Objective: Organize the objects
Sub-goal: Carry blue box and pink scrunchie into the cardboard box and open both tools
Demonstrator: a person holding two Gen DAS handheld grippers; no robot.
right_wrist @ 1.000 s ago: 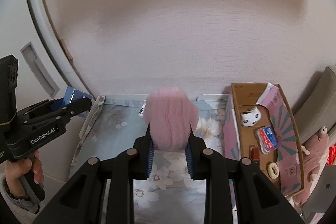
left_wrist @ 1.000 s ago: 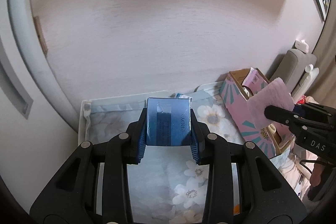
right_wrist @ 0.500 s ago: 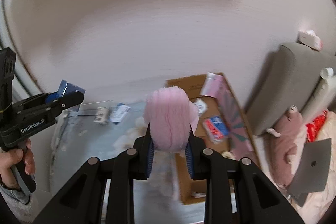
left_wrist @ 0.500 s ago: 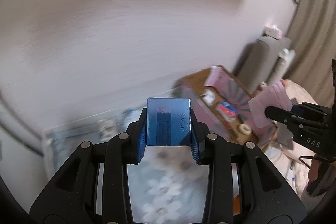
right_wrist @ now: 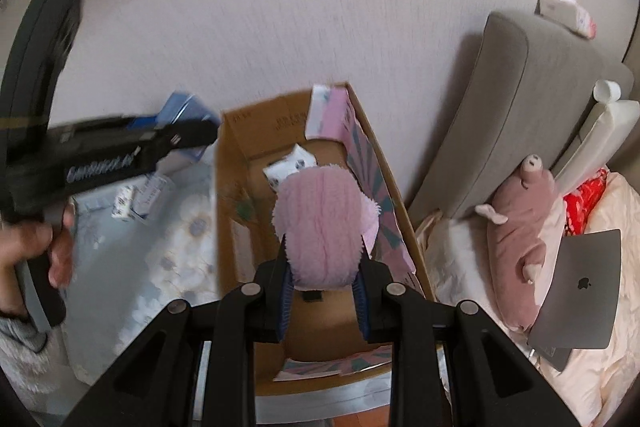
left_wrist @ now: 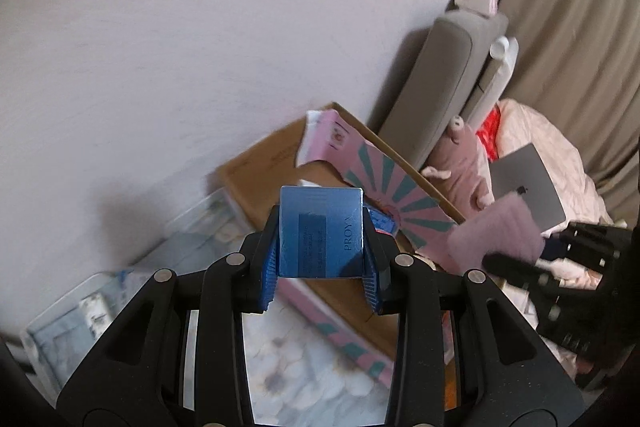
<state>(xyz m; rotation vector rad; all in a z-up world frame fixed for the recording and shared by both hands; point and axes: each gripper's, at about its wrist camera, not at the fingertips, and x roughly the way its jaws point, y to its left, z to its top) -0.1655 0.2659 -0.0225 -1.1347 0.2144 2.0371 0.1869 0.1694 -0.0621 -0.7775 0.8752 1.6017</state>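
Two grippers, both loaded. Left gripper [left_wrist: 320, 247] has its jaws closed on a blue box [left_wrist: 320, 231], held above the near edge of the cardboard box [left_wrist: 260, 167]. Right gripper [right_wrist: 323, 283] has its jaws clamped on a pink fluffy item [right_wrist: 324, 223], held over the open cardboard box. Small items lie inside the box. A plush pig [right_wrist: 520, 239] and laptop [right_wrist: 580, 291] rest on the bedding to the right.

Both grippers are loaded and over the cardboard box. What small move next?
Probably lower the right gripper slightly and release: its pink fluffy item hangs over the cardboard box, whose floor below looks bare. The left gripper can wait with the blue box.
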